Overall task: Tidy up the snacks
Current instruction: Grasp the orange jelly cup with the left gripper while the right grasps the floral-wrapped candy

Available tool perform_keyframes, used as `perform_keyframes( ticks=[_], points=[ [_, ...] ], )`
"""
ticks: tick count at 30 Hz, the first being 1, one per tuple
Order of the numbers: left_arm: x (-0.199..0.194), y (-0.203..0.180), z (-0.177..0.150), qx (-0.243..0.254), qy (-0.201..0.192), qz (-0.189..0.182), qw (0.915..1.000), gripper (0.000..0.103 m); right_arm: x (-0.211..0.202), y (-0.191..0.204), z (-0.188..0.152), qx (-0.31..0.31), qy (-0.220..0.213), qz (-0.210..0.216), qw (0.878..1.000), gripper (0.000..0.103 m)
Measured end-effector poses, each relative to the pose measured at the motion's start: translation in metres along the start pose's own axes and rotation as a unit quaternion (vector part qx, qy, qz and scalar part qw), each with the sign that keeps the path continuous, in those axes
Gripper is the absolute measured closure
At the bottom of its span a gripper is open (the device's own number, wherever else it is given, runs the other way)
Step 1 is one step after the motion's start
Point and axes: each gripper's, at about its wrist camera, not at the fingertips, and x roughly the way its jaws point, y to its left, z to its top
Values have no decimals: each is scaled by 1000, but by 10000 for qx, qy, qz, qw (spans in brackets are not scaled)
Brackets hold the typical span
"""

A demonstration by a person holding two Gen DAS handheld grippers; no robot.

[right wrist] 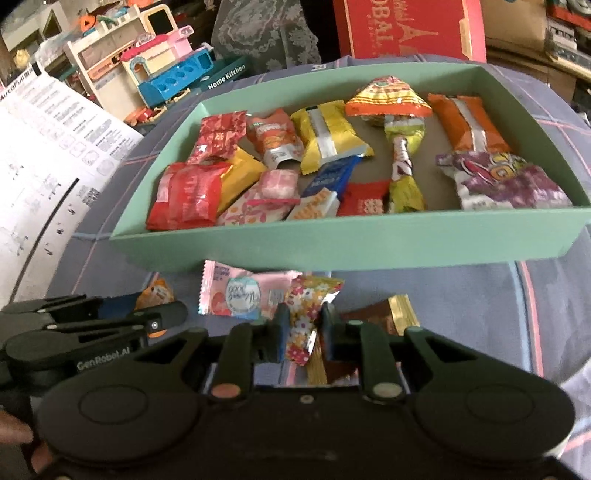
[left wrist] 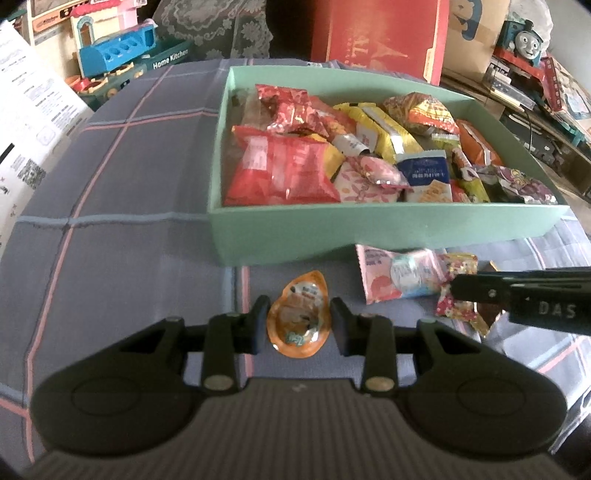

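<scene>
A mint green box [left wrist: 369, 229] [right wrist: 332, 240] holds several snack packets. In front of it on the cloth lie an orange jelly cup [left wrist: 298, 314], a pink packet [left wrist: 399, 275] [right wrist: 240, 295], a floral packet [right wrist: 308, 306] [left wrist: 456, 295] and a brown and gold packet [right wrist: 388, 310]. My left gripper [left wrist: 298, 321] straddles the orange cup, jaws close to its sides with small gaps. My right gripper [right wrist: 303, 328] is shut on the floral packet, which rests low over the cloth.
The table has a grey-blue checked cloth [left wrist: 110, 221]. A white instruction sheet [right wrist: 48, 155] lies at the left. Toy kitchen sets [right wrist: 166, 70], a red box [left wrist: 376, 33] and a toy train [left wrist: 524, 35] stand behind the table.
</scene>
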Motion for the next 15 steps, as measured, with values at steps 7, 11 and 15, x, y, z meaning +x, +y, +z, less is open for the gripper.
perform_keyframes(
  ticks=[7, 11, 15],
  points=[
    [-17, -2, -9, 70, 11, -78, 9999, 68, -21, -11, -14, 116, -52, 118, 9998, 89],
    [-20, -5, -12, 108, 18, -73, 9999, 68, -21, -15, -17, 213, 31, 159, 9996, 89],
    [-25, -7, -14, 125, -42, -111, 9999, 68, -24, -14, -19, 160, 87, 227, 9996, 76]
  ],
)
